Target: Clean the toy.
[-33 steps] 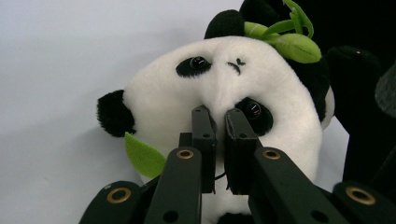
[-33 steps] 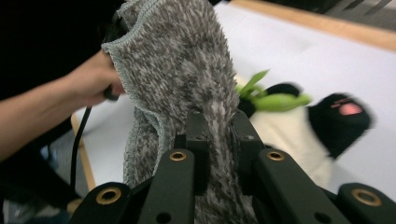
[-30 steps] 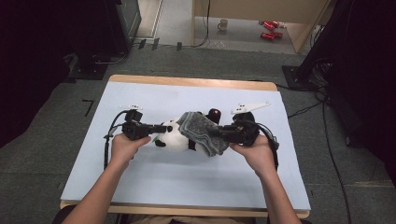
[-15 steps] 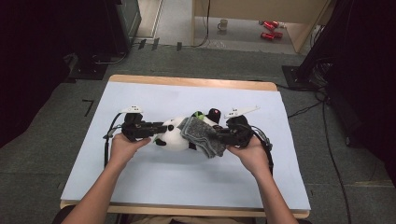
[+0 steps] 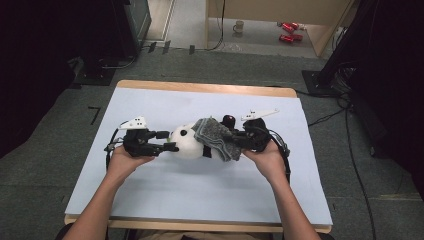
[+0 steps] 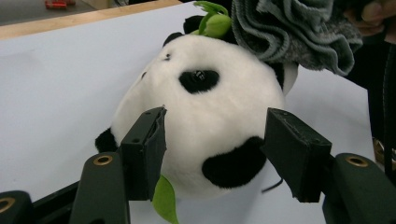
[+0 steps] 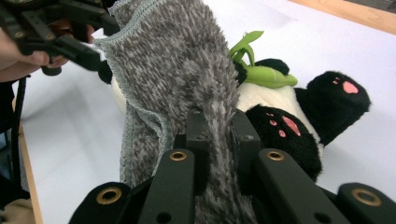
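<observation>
My left gripper (image 6: 212,154) has just been opening, jaws now spread either side of the panda (image 5: 186,141) lying mid-table (image 5: 150,200), not pressing it. My right gripper (image 7: 218,135) pinches the grey cloth (image 7: 187,70), draped over the panda's body. Covering step, I'd say; next I should spread the cloth flat.

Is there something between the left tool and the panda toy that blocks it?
No, nothing visible does. The left tool has just been opening, and the panda toy lies right between its jaws. The grey cloth held by the right tool drapes the far end.
</observation>
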{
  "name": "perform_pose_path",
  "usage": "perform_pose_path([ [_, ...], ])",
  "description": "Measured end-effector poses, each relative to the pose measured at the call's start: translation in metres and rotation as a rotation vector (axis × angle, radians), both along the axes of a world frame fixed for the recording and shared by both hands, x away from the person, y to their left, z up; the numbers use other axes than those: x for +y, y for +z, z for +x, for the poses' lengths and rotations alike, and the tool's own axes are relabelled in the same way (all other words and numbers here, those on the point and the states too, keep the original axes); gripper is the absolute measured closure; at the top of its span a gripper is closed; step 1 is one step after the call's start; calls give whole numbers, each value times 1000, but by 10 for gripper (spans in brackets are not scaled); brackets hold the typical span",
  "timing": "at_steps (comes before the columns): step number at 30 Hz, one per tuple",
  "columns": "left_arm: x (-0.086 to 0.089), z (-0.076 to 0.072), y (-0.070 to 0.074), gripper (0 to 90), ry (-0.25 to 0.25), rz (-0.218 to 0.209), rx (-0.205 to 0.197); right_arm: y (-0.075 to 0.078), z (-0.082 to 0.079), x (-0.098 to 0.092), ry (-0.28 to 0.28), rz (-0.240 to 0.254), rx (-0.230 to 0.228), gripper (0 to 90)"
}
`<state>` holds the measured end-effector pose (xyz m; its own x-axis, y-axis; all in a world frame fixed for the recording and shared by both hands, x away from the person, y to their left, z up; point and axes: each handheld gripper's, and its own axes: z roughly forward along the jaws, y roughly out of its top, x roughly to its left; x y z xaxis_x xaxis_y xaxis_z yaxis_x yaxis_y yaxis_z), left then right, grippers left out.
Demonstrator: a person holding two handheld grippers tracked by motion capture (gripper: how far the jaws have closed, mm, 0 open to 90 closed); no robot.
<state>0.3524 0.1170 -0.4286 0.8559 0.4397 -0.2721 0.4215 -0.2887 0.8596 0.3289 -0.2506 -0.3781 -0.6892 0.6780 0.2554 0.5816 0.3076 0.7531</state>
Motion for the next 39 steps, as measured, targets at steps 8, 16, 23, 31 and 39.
perform_pose_path([
  [8, -7, -4, -13, 367, -28, 41, -26, 2, 11, -3, -14, 13, -1, 820],
  [16, -13, 3, -24, 316, 38, 44, -8, 3, 21, -5, -28, 24, 0, 820],
  [23, -18, 12, -33, 282, 58, -29, -15, 3, 30, -10, -56, 25, 1, 819],
  [31, -24, 14, -37, 368, 85, 28, 16, 5, 38, -6, -69, 36, 3, 818],
  [39, -25, 6, -22, 653, 143, 69, 57, 23, 30, 1, -88, 78, -14, 817],
])
